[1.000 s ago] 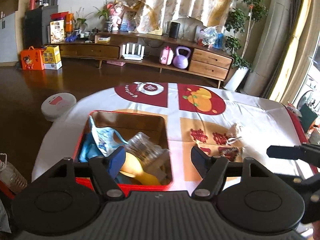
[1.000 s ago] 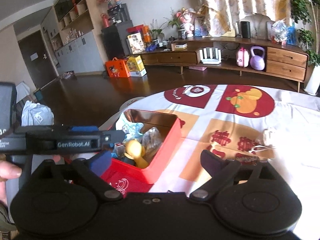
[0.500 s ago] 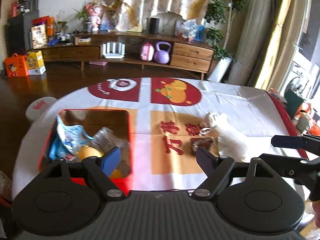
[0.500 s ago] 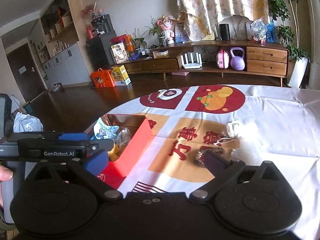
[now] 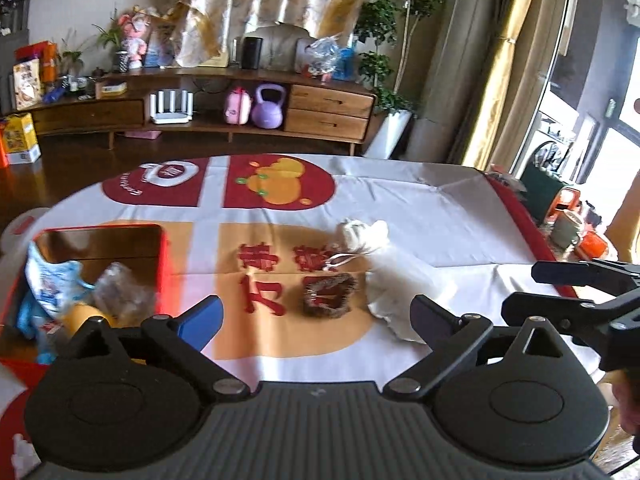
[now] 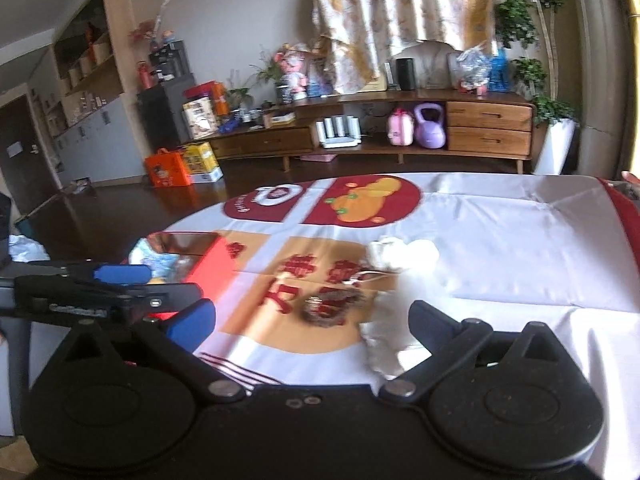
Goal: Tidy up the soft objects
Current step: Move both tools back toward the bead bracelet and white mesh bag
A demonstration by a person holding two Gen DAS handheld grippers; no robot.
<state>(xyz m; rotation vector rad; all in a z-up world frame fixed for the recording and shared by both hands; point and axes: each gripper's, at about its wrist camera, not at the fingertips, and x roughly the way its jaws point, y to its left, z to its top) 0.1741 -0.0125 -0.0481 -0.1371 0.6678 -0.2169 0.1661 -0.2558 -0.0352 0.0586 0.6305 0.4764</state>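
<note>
A red box [image 5: 166,256] at the table's left holds soft items: a blue-white pouch [image 5: 50,280], a crinkled clear bag [image 5: 120,294] and a yellow toy [image 5: 80,316]. On the cloth lie a brown fuzzy pouch with red inside [image 5: 329,295], a small white plush [image 5: 362,234] and a white cloth [image 5: 404,296]. My left gripper [image 5: 318,320] is open and empty, just short of the fuzzy pouch. My right gripper [image 6: 312,322] is open and empty, with the fuzzy pouch [image 6: 332,305] between its fingers' line; the box [image 6: 212,264] is to its left.
The round table carries a white cloth with red and orange prints [image 5: 280,184]. The right gripper shows at the right edge of the left wrist view [image 5: 580,284]. A wooden sideboard [image 5: 240,108], plants and a dark floor lie beyond the table.
Both grippers have swung right, away from the red box, and now face the fuzzy pouch and white items. Both stay open and empty.
</note>
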